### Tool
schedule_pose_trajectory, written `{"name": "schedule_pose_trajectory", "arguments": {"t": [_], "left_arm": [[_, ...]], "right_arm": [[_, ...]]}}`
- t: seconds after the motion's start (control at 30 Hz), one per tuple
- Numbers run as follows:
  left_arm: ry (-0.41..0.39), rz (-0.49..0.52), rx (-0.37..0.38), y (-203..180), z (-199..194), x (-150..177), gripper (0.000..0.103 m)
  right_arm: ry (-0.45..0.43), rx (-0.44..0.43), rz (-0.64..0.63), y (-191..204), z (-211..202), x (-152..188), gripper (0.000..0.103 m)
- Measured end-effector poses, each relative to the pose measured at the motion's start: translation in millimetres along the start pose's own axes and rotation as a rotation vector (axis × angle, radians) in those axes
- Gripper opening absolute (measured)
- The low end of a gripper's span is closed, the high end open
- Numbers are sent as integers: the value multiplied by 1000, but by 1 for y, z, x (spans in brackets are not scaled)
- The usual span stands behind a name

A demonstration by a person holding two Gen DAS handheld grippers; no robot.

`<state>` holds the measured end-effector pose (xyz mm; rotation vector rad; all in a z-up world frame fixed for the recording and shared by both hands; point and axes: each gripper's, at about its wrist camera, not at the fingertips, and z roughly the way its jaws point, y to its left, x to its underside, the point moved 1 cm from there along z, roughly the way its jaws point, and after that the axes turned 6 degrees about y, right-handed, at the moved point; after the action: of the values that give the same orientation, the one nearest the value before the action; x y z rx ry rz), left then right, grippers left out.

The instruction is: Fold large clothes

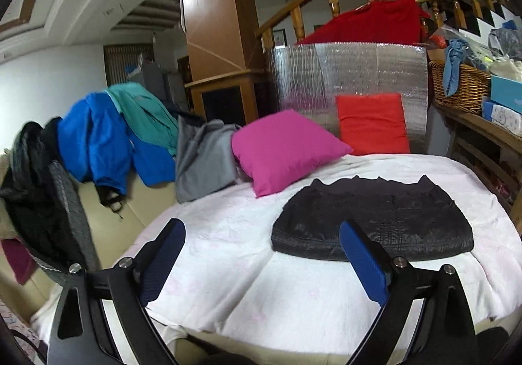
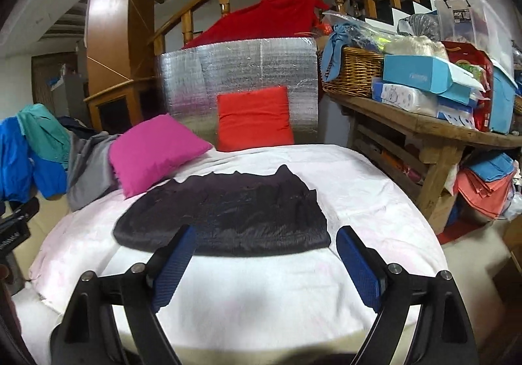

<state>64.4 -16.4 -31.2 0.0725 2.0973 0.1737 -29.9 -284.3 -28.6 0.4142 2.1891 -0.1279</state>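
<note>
Blue pads of my left hand-held gripper (image 1: pixel 262 262) fill the bottom of the left view, spread wide with nothing between them; my right hand-held gripper (image 2: pixel 266 265) stands just as wide and empty at the bottom of the right view. Beyond both, the black jacket (image 1: pixel 375 221) lies flat in a compact folded block on the white sheet of the bed (image 1: pixel 293 299), centre-right in the left view and centre in the right; neither gripper touches it. I judge this garment finished and let go; the next move calls for reaching to the pile at the left of the frame, perhaps the blue jacket (image 1: pixel 98 143) or the grey garment (image 1: pixel 202 159), gripping one and spreading it on bare sheet.
</note>
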Motion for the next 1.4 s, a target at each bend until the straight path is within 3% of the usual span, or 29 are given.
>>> {"name": "schedule_pose_trajectory", "arguments": {"t": [0.3,0.7,1.4], "left_arm": [[-23,0,15,7,-54,2,98],[-66,25,20,20,-88,1,100],[-112,2,21,37,-106,3,102]], "right_arm": [[25,4,-4,5,-51,14,90],[12,42,12,17,-73,13,90],[-15,71,-6,35,-95,8,90]]}}
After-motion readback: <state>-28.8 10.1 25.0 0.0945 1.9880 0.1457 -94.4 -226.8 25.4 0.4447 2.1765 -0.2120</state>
